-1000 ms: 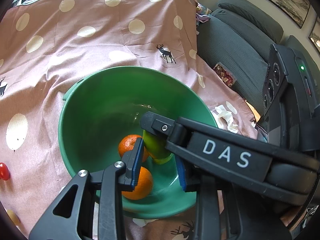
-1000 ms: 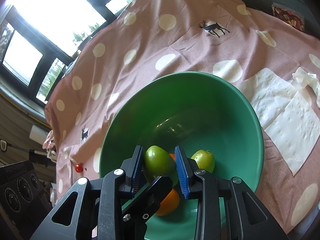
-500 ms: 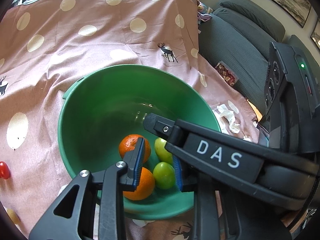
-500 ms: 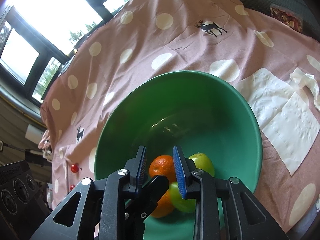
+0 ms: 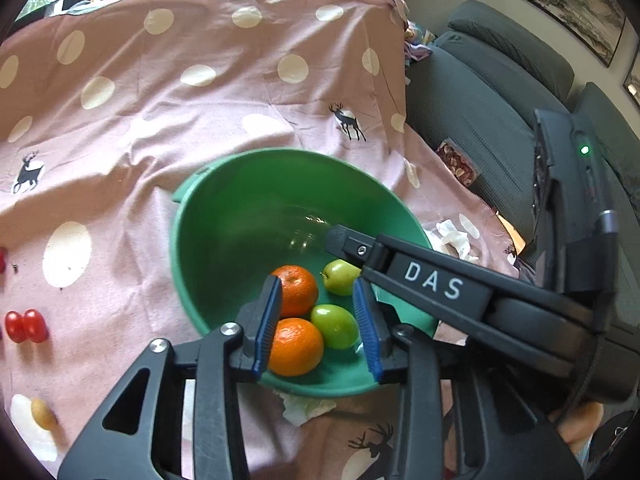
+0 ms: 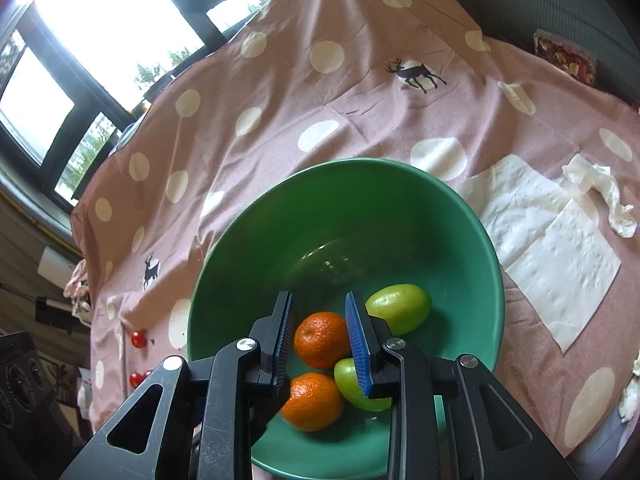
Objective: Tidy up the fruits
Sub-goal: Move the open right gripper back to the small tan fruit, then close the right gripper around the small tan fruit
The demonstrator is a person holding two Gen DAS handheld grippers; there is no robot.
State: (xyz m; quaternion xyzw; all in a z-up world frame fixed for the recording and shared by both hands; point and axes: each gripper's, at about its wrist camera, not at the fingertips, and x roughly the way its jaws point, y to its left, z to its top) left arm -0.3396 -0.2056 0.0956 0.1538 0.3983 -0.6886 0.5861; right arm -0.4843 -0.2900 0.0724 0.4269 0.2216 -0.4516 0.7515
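A green bowl (image 5: 224,216) (image 6: 400,208) sits on the pink dotted cloth. It holds two oranges (image 5: 298,288) (image 5: 298,346) and two green fruits (image 5: 336,326) (image 5: 340,276). In the right wrist view they show as oranges (image 6: 320,338) (image 6: 314,400) and green fruits (image 6: 400,306) (image 6: 352,388). My left gripper (image 5: 318,326) is open and empty above the bowl's near rim. My right gripper (image 6: 322,342) is open and empty over the bowl; its body (image 5: 432,280) crosses the left wrist view.
Small red tomatoes (image 5: 26,326) (image 6: 138,338) and a yellowish fruit (image 5: 42,414) lie on the cloth left of the bowl. White napkins (image 6: 548,256) lie to its right. A grey sofa (image 5: 480,92) with a snack packet (image 5: 456,164) borders the cloth.
My right gripper opened and let the green fruit drop into the bowl, where it lies beside the oranges. Both grippers have pulled back a little from the bowl.
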